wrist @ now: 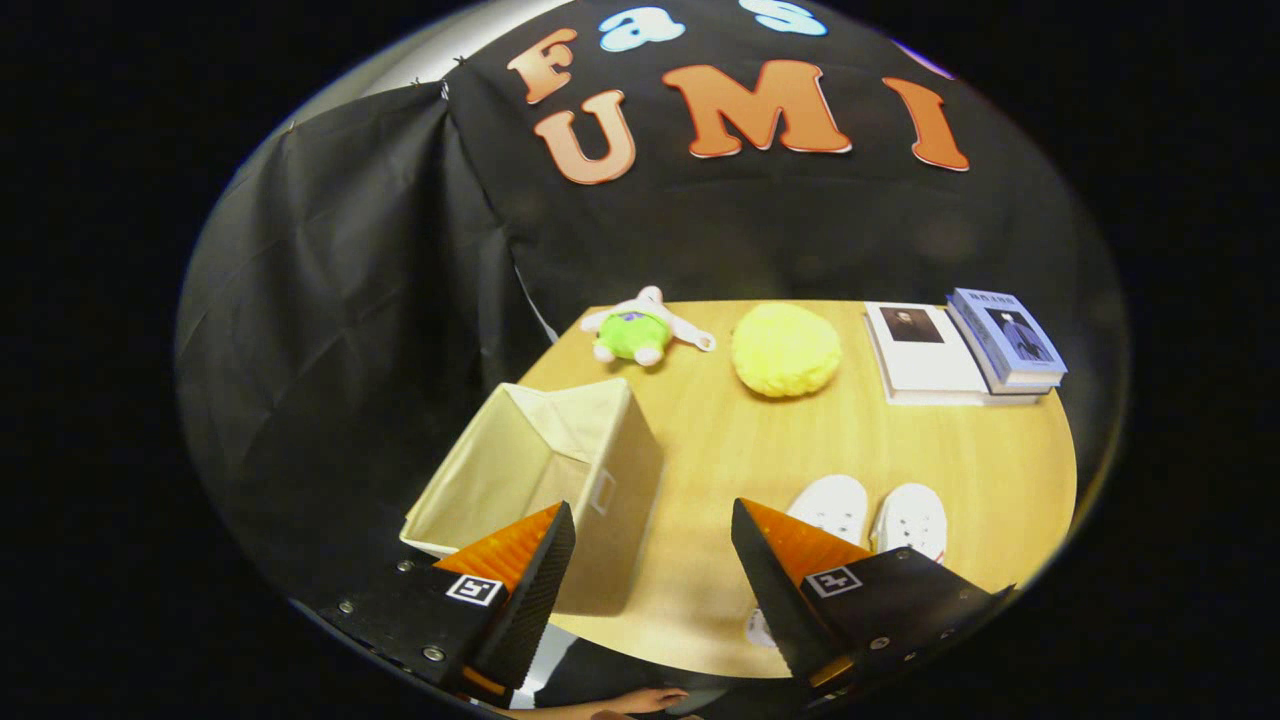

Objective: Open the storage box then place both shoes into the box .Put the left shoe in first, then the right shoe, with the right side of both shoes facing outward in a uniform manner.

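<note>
The storage box (545, 475) — a beige fabric bin with an open top and a small handle cut-out on its side — stands at the table's near corner, at about ten o'clock from the gap between the fingers. Its inside looks bare as far as can be seen. One finger overlaps its near rim in the view.

The two white shoes sit side by side on the wooden table (740, 460), at about two o'clock from the gap, toes pointing away. The left shoe (832, 505) is partly covered by the other finger; the right shoe (912, 520) lies just beside it, the pair almost touching.

The gripper (655, 585) hangs above the table's near edge, its fingers spread wide with nothing between them but bare tabletop — released, grasping nothing.

Farther off, at twelve o'clock, a fluffy yellow cushion (786, 350) rests near the table's far edge. At eleven o'clock lies a small plush toy (640, 332), green and white. At one o'clock two books (960, 350) lie touching, one bluish and one white.

At six o'clock, below the table's edge, a person's hand (640, 702) shows.
</note>
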Tool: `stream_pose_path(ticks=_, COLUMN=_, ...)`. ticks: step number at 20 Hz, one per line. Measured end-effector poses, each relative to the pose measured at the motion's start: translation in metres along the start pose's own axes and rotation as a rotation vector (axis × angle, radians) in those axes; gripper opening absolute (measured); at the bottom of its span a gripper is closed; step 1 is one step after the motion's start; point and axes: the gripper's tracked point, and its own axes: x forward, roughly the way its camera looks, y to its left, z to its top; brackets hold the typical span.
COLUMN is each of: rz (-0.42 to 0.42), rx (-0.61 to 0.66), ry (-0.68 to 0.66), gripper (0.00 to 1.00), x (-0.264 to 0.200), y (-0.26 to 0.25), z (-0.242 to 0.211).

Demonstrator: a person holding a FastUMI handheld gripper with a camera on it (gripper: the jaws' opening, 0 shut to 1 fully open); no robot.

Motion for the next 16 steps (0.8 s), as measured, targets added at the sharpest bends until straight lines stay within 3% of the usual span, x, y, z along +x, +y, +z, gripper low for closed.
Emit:
stream_pose_path(ticks=7, rz=-0.127, rx=0.066, ry=0.144, gripper=0.93, x=0.026, y=-0.09, z=-0.074)
stream_pose_path(ticks=16, rz=-0.173, rx=0.146, ry=0.254, gripper=0.81, x=0.057, y=-0.128, z=-0.123)
